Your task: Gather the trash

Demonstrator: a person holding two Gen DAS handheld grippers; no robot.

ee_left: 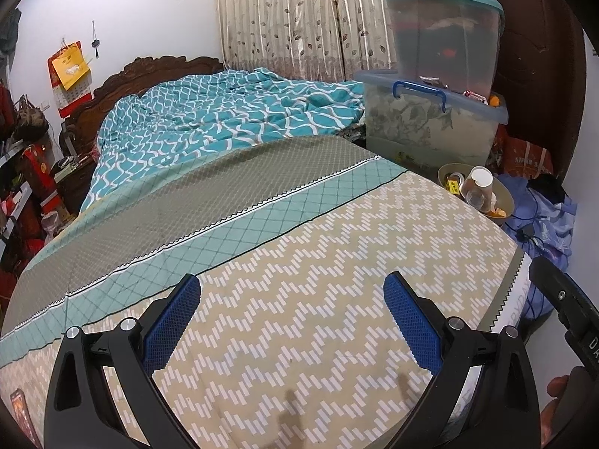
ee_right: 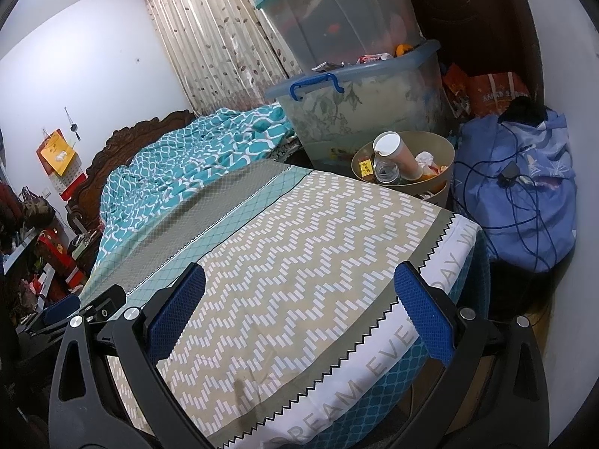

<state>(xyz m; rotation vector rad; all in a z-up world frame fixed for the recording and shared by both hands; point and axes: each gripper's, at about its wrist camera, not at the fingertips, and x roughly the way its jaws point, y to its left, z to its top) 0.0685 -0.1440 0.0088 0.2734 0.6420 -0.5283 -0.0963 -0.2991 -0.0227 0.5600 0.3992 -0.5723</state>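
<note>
A tan waste bin stands on the floor past the bed's far right corner, also in the left wrist view as the bin. It holds a paper cup, a clear plastic bottle, a small yellow packet and crumpled paper. My left gripper hangs open over the patterned bedsheet, nothing between its blue pads. My right gripper is open too, above the bed's foot corner, well short of the bin. No loose trash shows on the bed.
Stacked clear storage boxes rise behind the bin, with a blue cloth bundle and dark cable to its right. A teal quilt is heaped at the headboard. Cluttered shelves line the left wall. Curtain at the back.
</note>
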